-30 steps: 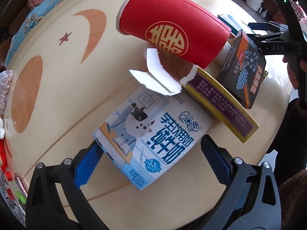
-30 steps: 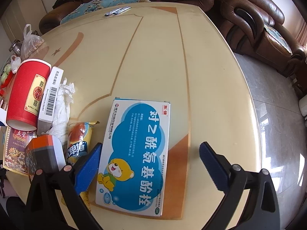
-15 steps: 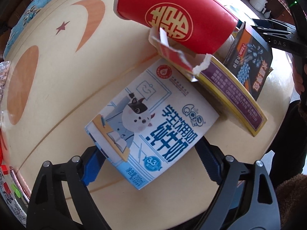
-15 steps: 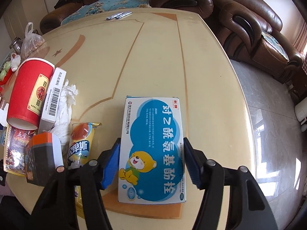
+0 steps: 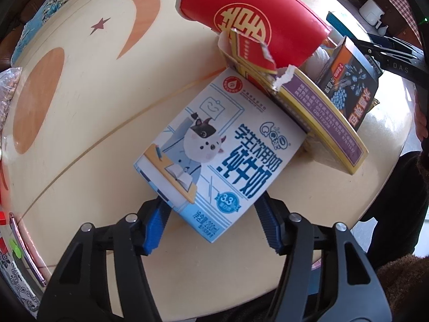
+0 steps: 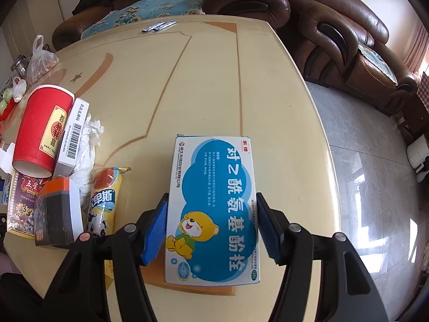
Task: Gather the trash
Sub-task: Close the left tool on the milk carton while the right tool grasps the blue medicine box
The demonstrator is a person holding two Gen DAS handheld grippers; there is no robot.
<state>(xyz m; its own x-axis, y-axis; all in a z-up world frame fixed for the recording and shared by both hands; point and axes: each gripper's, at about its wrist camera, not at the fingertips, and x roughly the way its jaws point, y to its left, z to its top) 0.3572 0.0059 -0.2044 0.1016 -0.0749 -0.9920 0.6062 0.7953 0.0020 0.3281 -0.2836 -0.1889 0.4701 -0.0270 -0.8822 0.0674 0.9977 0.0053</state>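
Observation:
A white and blue milk carton [image 5: 222, 155] with a cartoon cat lies flat on the cream table [image 5: 93, 107]. My left gripper [image 5: 211, 214] points down at it and is shut on its near end, blue pads against both sides. A torn box flap and a red paper cup [image 5: 249, 26] lie just beyond it. In the right wrist view, a blue and white medicine box [image 6: 214, 187] with a yellow bear lies near the table's right edge. My right gripper [image 6: 211, 225] is shut on its long sides.
Left of the medicine box lie a yellow snack wrapper [image 6: 104, 201], a black and orange box [image 6: 57, 212], crumpled tissue [image 6: 88, 145], a barcoded white box [image 6: 73, 139] and the red cup [image 6: 43, 131]. A brown sofa [image 6: 335, 32] stands behind; tiled floor [image 6: 375, 161] lies right.
Both grippers have closed from wide open. The left one now clamps the milk carton; the right one came forward over the medicine box and clamps it.

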